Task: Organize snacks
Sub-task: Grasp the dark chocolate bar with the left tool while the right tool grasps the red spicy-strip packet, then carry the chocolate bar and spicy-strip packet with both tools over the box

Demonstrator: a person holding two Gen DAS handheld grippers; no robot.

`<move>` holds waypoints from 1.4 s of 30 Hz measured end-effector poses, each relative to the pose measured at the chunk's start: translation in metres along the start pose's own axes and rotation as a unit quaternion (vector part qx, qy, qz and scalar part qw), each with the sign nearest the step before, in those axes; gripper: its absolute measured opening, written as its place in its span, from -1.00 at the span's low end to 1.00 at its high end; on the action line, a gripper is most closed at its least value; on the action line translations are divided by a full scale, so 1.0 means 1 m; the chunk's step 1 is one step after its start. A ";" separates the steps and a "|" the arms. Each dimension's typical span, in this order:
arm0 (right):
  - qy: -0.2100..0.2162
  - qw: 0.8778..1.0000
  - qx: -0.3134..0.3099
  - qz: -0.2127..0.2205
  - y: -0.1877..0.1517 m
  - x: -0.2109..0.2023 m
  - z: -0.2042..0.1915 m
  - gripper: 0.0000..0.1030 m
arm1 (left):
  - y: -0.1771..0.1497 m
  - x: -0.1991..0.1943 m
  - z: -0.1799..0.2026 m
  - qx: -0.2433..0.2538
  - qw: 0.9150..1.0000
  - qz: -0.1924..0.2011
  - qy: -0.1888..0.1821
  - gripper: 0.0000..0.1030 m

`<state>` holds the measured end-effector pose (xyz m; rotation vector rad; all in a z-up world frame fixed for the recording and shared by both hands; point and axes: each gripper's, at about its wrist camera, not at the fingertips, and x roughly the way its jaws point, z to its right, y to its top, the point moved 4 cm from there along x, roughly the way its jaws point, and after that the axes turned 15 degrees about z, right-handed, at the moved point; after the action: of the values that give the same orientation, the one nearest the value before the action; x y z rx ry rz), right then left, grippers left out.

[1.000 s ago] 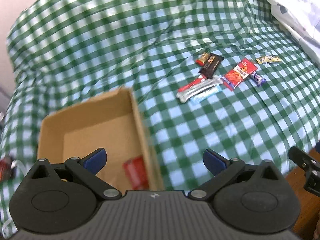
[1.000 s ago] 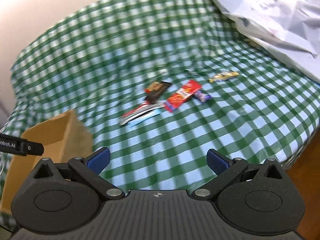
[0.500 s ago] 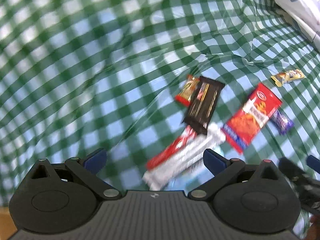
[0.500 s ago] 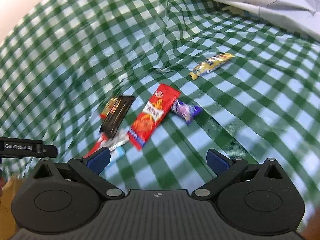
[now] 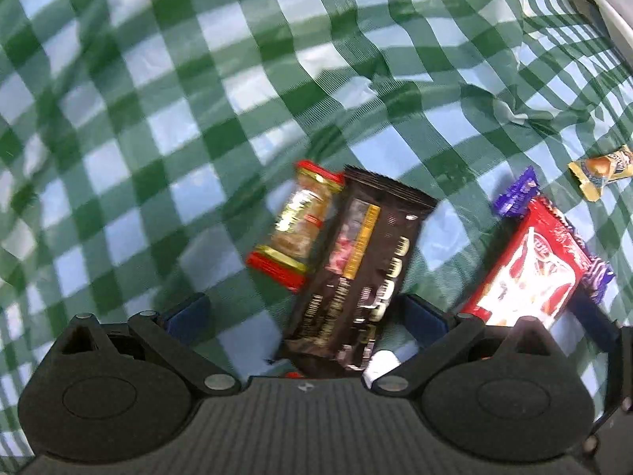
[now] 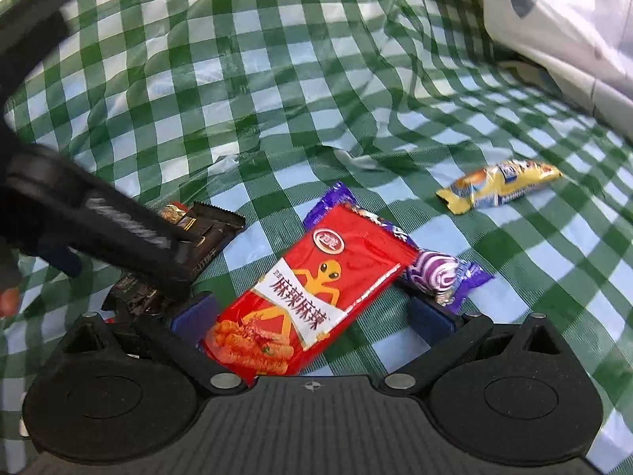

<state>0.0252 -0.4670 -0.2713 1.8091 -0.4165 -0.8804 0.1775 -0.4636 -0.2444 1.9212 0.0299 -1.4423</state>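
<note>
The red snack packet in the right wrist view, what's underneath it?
A purple candy wrapper lies partly under the red snack packet; its ends stick out at the packet's top and right. The green checked cloth is below. Anything else beneath is covered.

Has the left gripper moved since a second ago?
Yes. The left gripper moved forward, away from the cardboard box, and now hangs open over the dark wrapper on the checked cloth.

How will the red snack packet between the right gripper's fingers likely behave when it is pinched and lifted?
The red snack packet lies flat and thin, so it is probably light and may flex or sag at the free end. Its glossy film could slip between the right gripper fingers. One edge rests on the purple candy, which may shift.
</note>
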 end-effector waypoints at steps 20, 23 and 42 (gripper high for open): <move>-0.005 0.999 0.018 0.048 0.036 -0.097 0.036 -0.83 | -0.019 -0.140 0.022 0.003 0.994 0.111 0.019 -0.15; -0.009 0.999 0.018 0.051 0.043 -0.115 0.039 -0.84 | -0.025 -0.174 0.021 0.007 0.991 0.132 0.028 -0.15; 0.088 0.992 -0.005 0.091 0.083 -0.309 -0.026 -0.84 | -0.135 -0.391 -0.017 -0.044 0.979 0.187 0.067 -0.15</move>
<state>-0.1528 -0.2857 -0.0759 1.7917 -0.4548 -0.5913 -0.0114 -0.2036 0.0164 1.8310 -0.1933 -1.0452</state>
